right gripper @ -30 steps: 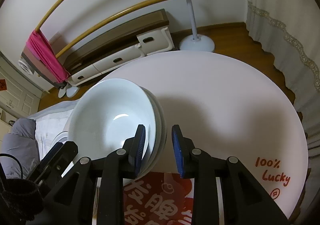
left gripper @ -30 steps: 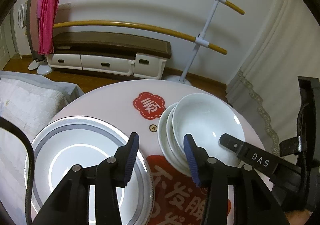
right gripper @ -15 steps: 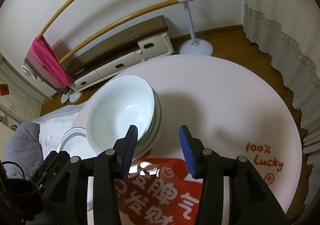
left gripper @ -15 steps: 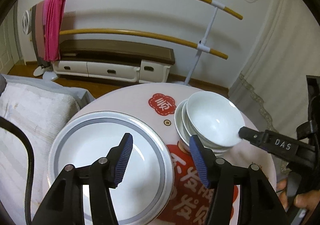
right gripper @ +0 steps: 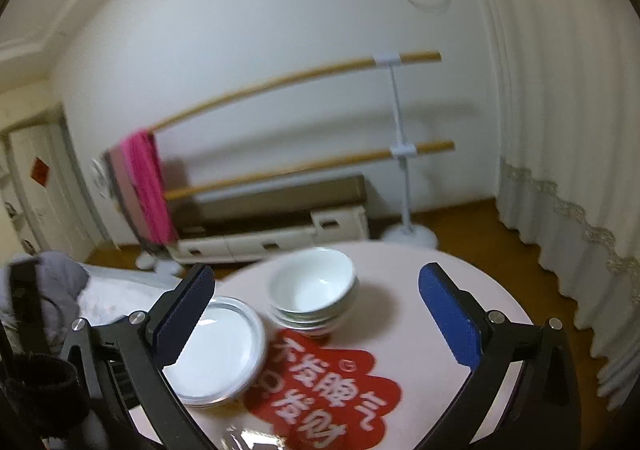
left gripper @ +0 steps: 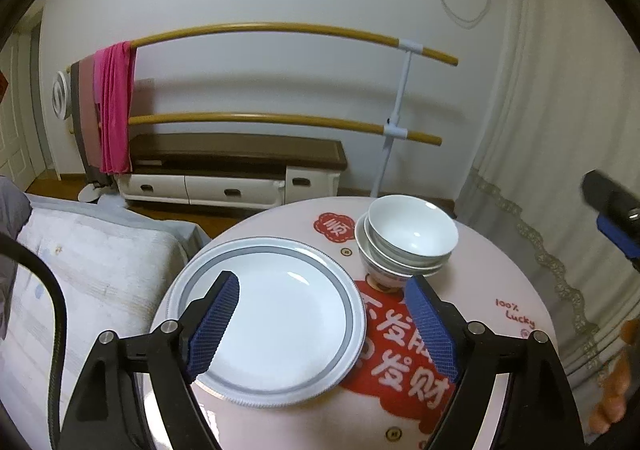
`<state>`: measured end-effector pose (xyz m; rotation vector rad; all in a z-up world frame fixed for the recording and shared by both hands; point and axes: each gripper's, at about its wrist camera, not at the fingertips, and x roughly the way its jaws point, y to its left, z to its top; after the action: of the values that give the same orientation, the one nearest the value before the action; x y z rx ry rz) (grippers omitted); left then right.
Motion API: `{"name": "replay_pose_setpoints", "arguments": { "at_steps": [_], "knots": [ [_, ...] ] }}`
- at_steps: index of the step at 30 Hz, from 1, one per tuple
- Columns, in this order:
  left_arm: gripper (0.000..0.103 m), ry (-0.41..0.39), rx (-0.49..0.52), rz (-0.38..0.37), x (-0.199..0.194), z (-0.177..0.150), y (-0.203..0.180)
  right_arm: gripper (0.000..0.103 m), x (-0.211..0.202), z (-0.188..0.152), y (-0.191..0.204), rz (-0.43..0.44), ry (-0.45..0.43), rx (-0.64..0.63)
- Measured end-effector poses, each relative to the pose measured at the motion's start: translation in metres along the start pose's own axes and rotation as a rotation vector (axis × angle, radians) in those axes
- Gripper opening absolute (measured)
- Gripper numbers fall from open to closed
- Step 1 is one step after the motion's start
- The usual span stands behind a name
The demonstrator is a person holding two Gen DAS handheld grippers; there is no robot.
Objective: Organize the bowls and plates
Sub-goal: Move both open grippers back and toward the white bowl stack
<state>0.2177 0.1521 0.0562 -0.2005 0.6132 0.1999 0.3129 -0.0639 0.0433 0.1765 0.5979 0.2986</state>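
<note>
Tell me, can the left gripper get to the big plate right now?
Probably yes. The left gripper is open with nothing between its fingers, and the big plate lies bare right below it; the stacked bowls sit off to the side.

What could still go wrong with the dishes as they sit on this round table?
1. The bowl stack looks skewed, with the upper bowls sitting off-centre on the small bottom bowl; a nudge could tip it.
2. The plate lies close to the table's near left edge, so a sideways bump might push it off.
3. The left gripper hangs open over the plate and could clip its rim if lowered.
</note>
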Motion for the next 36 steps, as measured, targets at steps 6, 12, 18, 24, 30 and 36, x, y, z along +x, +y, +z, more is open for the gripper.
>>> {"name": "replay_pose_setpoints", "arguments": {
  "at_steps": [6, 12, 18, 24, 30, 36],
  "knots": [
    [0.082, -0.036, 0.008, -0.021, -0.037, -0.020, 0.012, 0.103, -0.047, -0.008, 0.007, 0.066, -0.078, 0.115],
    [0.090, -0.110, 0.012, -0.033, -0.083, -0.040, 0.030, 0.103, -0.094, -0.021, 0.027, -0.033, -0.190, 0.062],
    [0.099, -0.184, 0.044, -0.022, -0.122, -0.063, 0.039, 0.103, -0.117, -0.039, 0.044, -0.110, -0.193, 0.003],
    [0.102, -0.219, 0.093, -0.043, -0.152, -0.087, 0.038, 0.103, -0.130, -0.058, 0.070, -0.163, -0.172, -0.074],
    [0.102, -0.205, 0.102, -0.038, -0.157, -0.096, 0.042, 0.103, -0.130, -0.069, 0.076, -0.172, -0.128, -0.076],
    [0.102, -0.180, 0.084, -0.019, -0.154, -0.086, 0.041, 0.103, -0.121, -0.072, 0.066, -0.186, -0.076, -0.042]
  ]
}}
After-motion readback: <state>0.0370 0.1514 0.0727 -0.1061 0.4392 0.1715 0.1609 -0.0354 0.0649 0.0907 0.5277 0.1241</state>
